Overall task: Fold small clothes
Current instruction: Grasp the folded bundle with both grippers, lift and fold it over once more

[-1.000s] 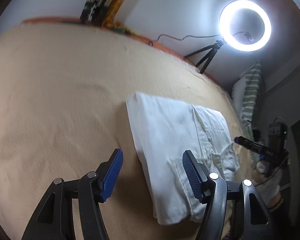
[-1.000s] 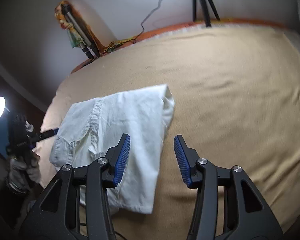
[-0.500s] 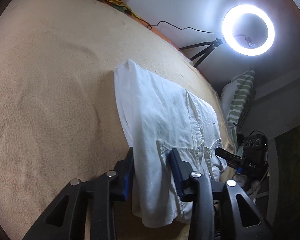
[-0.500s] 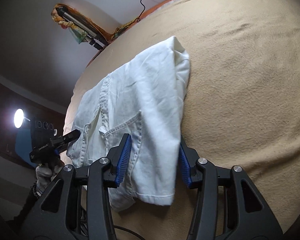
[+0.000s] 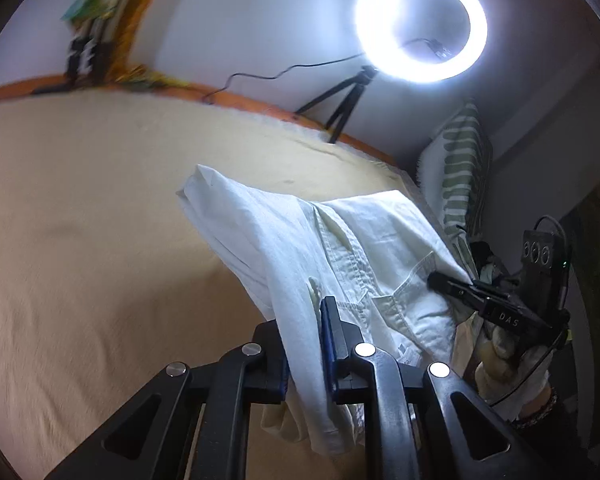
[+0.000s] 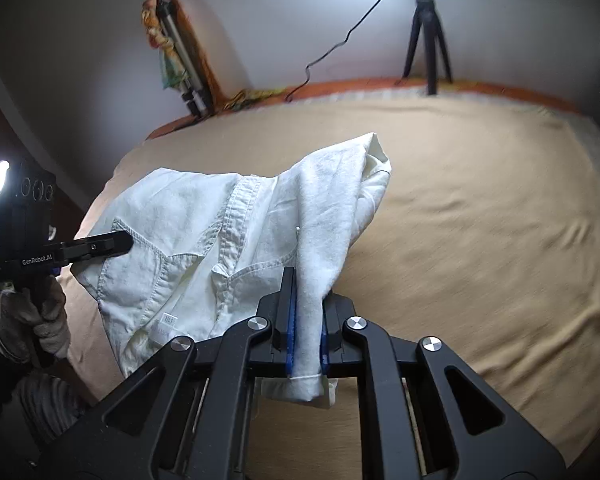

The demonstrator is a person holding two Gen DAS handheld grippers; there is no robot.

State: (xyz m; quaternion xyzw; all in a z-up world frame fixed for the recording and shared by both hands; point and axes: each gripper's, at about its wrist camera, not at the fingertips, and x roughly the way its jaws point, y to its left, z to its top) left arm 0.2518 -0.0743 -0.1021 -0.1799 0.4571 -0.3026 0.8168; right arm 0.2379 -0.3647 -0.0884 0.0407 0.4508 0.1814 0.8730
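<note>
A small white shirt point(image 5: 284, 240) with a button placket and chest pockets is lifted at its near end above the tan bedspread point(image 5: 80, 240). My left gripper point(image 5: 306, 344) is shut on one near corner of the shirt. My right gripper point(image 6: 306, 320) is shut on the other near corner of the shirt point(image 6: 220, 240). Each gripper shows in the other's view, the right one point(image 5: 452, 284) at the shirt's right edge, the left one point(image 6: 112, 244) at its left edge. The shirt's far end still rests on the bed.
A lit ring light point(image 5: 420, 28) on a small tripod point(image 6: 426, 36) stands at the bed's far edge with its cable along the wall. A folded tripod point(image 6: 180, 72) leans in the corner. A striped pillow point(image 5: 460, 176) lies at the right.
Both grippers were open over the flat folded shirt, came down around its near edge, shut on it, and have lifted that end off the bed.
</note>
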